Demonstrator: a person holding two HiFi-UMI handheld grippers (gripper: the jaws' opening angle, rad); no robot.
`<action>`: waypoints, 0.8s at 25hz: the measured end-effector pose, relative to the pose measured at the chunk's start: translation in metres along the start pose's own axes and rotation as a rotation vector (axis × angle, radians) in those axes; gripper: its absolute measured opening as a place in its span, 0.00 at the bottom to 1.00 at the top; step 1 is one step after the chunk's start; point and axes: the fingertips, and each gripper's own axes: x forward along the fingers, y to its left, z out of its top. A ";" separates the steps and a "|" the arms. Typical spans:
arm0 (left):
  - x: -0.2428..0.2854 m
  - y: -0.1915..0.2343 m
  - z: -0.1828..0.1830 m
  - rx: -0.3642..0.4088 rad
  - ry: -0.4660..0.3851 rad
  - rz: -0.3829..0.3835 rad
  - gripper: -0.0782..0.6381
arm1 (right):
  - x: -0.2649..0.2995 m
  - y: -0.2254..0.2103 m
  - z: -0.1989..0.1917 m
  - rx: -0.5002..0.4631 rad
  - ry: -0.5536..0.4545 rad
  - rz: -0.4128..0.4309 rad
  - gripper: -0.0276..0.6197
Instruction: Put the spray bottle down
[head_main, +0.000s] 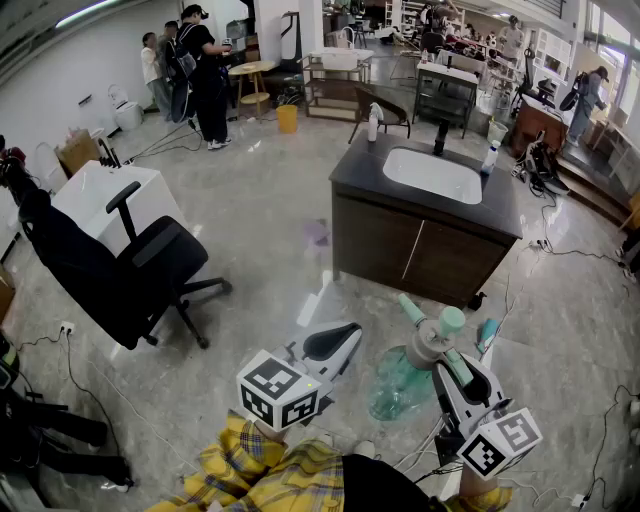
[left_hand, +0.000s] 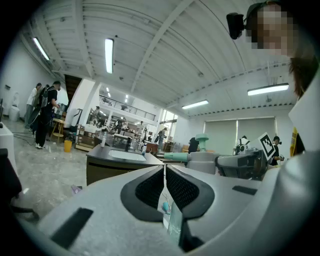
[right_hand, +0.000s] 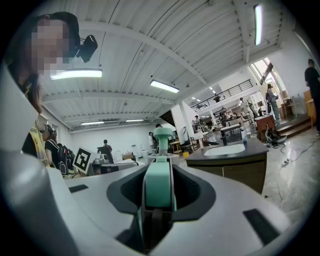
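Spray bottle (head_main: 400, 385) before sink cabinet (head_main: 420, 255)

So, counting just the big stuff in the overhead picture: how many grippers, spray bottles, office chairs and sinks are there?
Grippers: 2 (left gripper, right gripper)
Spray bottle: 1
Office chair: 1
Sink: 1
Total: 5

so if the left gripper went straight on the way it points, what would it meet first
Probably the dark wood sink cabinet. The mint-green nozzle of the clear spray bottle, held in the right gripper, sits close beside that line; depth is unclear.
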 end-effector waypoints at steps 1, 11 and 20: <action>0.000 -0.001 0.001 -0.002 -0.001 -0.001 0.12 | 0.000 0.000 0.000 -0.001 0.001 0.001 0.22; 0.002 0.005 0.003 -0.016 -0.009 -0.009 0.12 | 0.009 0.001 0.000 -0.008 0.007 0.001 0.22; -0.002 0.011 -0.001 -0.030 -0.008 -0.021 0.12 | 0.013 0.003 -0.003 0.053 -0.009 -0.001 0.22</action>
